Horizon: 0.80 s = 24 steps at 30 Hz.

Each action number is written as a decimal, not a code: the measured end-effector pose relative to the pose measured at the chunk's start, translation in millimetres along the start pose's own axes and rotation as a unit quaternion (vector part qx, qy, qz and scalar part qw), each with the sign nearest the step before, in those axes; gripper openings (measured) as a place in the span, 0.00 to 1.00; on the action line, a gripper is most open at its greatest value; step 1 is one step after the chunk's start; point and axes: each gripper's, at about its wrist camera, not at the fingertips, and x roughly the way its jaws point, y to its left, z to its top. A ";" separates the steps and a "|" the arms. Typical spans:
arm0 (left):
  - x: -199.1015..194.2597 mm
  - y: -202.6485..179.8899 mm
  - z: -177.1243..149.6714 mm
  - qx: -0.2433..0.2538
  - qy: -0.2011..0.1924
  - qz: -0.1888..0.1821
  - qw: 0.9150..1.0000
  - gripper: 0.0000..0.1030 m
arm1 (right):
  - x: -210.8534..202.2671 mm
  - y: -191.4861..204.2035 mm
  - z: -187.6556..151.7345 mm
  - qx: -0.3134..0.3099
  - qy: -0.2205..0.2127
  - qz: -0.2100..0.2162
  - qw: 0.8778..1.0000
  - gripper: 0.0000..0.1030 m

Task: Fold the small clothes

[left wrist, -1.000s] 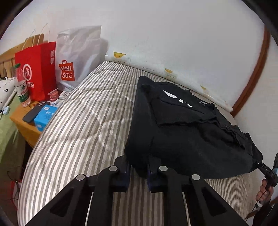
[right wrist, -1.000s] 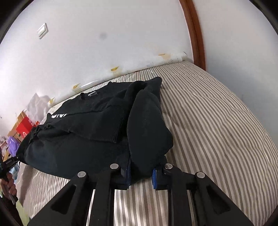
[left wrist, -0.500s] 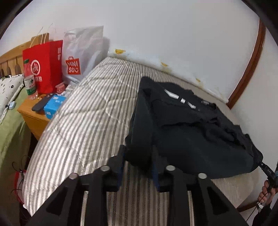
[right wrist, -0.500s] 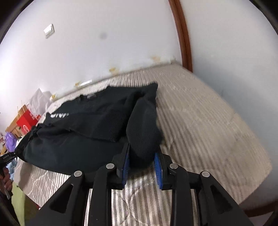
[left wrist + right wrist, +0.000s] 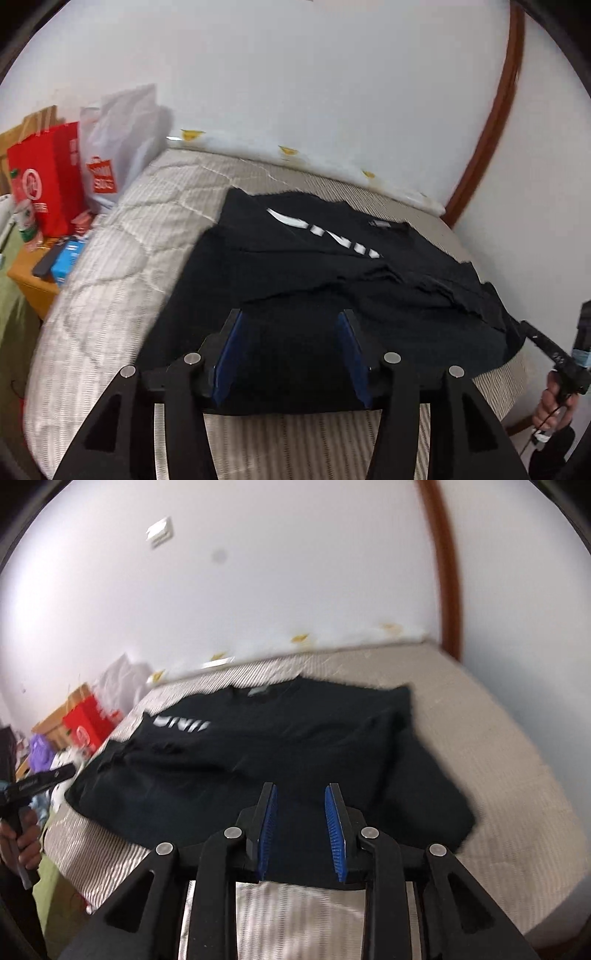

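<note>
Black shirt [image 5: 325, 266] lies spread on striped mattress [image 5: 122, 258], white lettering up, collar toward wall; left gripper [image 5: 290, 350] released, jaws have just been opening, cloth lies below the gap, pads clear of it; right gripper [image 5: 301, 830] released too, jaws apart over near hem; red bag [image 5: 44, 177] on nightstand beside bed.

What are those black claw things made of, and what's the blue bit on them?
Each gripper is a black, angular frame with triangular cut-outs and round silver pivot pins. The left gripper and right gripper both carry two flat fingers lined with ridged blue pads. From the side, the right gripper is a black handled tool gripped by a hand in a dark sleeve.
</note>
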 end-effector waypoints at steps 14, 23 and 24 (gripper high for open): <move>77.1 -13.0 11.0 -0.003 0.045 0.008 0.999 0.48 | 74.4 11.8 5.7 0.010 0.068 -0.002 0.998 0.22; 94.6 0.0 55.2 -0.030 0.035 -0.007 0.999 0.47 | 92.6 -6.4 59.6 0.035 0.048 0.006 0.998 0.20; 97.8 -0.5 61.9 -0.025 0.033 -0.005 0.999 0.47 | 96.3 -10.3 66.6 0.036 0.045 -0.001 0.998 0.21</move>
